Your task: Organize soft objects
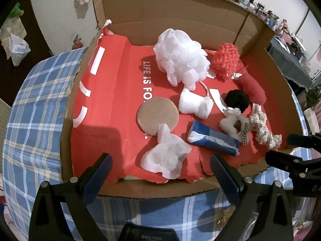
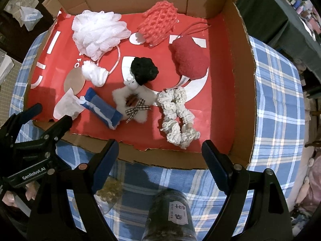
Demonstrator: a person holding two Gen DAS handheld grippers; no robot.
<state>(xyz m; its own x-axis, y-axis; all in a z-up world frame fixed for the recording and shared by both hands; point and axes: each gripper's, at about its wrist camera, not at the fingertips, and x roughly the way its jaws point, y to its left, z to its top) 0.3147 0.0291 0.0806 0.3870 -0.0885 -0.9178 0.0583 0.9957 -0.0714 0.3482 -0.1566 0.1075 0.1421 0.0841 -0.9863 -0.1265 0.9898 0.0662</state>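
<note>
On the red liner [image 2: 210, 120] of the open cardboard box [image 2: 242, 80] lie the soft things, all loose and apart from both grippers. A white mesh puff [image 2: 99, 32] sits at the back beside a coral net sponge [image 2: 158, 25], with a red plush heart [image 2: 190, 58] to its right. Nearer the middle a black pompom [image 2: 144, 71] touches a small fluffy white toy with a checked bow [image 2: 132, 100]. A cream crocheted scrunchie [image 2: 176, 118] lies to the right of the toy; a blue-and-white folded cloth [image 2: 104, 108], a crumpled tissue [image 2: 67, 105], a cotton wad [image 2: 94, 73] and a tan round pad [image 2: 75, 81] lie to its left. Both grippers hover over the box's near edge: left gripper [image 1: 161, 162] with jaws spread and empty, right gripper [image 2: 160, 148] likewise wide and holding nothing. Underneath is a blue plaid tablecloth [image 2: 276, 110].
</note>
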